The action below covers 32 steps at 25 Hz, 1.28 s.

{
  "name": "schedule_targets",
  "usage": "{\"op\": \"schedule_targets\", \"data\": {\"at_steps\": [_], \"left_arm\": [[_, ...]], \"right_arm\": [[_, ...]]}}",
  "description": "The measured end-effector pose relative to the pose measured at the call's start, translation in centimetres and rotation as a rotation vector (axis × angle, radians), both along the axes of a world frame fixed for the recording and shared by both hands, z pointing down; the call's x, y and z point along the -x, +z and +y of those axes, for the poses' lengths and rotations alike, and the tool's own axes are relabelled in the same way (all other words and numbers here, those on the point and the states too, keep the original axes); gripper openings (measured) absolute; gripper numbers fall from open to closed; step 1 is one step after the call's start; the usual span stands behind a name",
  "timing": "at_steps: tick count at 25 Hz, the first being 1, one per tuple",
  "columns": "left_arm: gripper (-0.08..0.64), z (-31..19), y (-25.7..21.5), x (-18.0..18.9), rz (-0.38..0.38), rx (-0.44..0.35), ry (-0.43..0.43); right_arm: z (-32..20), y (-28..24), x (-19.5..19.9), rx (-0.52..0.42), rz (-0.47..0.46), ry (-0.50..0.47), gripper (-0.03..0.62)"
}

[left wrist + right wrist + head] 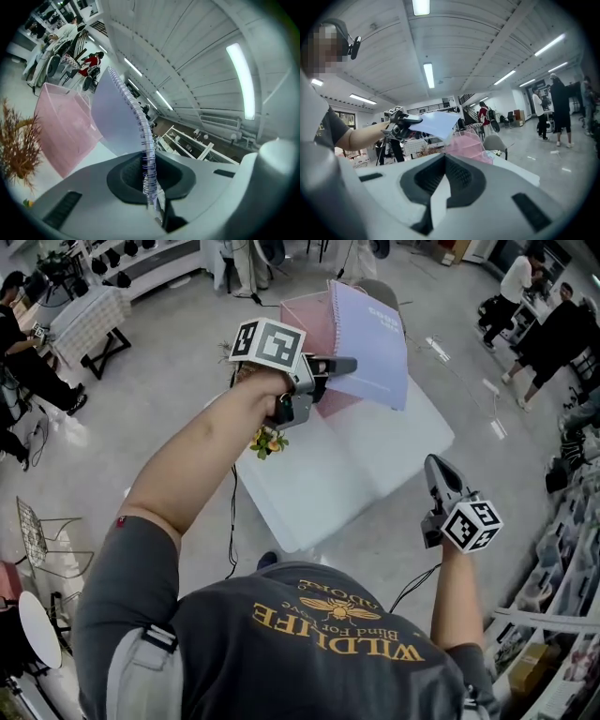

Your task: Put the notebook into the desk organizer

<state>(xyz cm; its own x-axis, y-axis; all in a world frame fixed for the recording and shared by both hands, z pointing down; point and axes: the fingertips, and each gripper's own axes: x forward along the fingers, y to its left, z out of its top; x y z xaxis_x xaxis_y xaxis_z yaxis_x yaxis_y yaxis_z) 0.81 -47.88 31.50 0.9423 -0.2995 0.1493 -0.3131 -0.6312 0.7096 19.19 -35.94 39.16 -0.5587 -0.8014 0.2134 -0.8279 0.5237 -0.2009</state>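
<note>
Clamping the notebook (370, 338) by its spiral edge, the left tool (339, 365) holds it airborne over the pink desk organizer (305, 320) on the worktop (356, 465) (probably lining it up to drop in edge-first), while the right tool (433, 465) waits aside, closed and empty.

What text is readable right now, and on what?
"WILDLIFE": grey T-shirt, upside down in the head view.
"Blind For Love": same shirt, smaller line, barely legible.
Arched letters by the bee: too unclear to read.
Print on the notebook cover: too blurred to read.
</note>
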Motion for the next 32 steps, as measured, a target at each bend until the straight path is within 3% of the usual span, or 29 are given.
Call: {"op": "schedule_targets", "data": {"at_steps": [5,9,16,27,32], "left_arm": [[0.032,-7.0,-2.6,-2.2,0.048,-0.037,-0.050],[0.032,-12.3,-2.5,-3.1,0.109,-0.020,-0.106],[0.032,-18.9,2.9,-2.6,0.034,0.082,-0.227],[0.032,-21.1,9.9,-1.5,-0.039,0.236,-0.367],[0.035,-21.1,11.2,-0.1,0.001,0.349,-0.477]], "right_arm": [[-1.5,-0.8,-0.2,-0.015,0.002,0.027,0.000],[-3.3,-2.1,-0.6,-0.043,0.010,0.050,0.000],[-8.9,-6.1,-1.7,-0.142,0.058,0.089,0.000],[-13.1,-7.0,0.0,-0.151,0.009,0.054,0.000],[-13.2,-6.3,0.7,-0.130,0.000,0.052,0.000]]}}
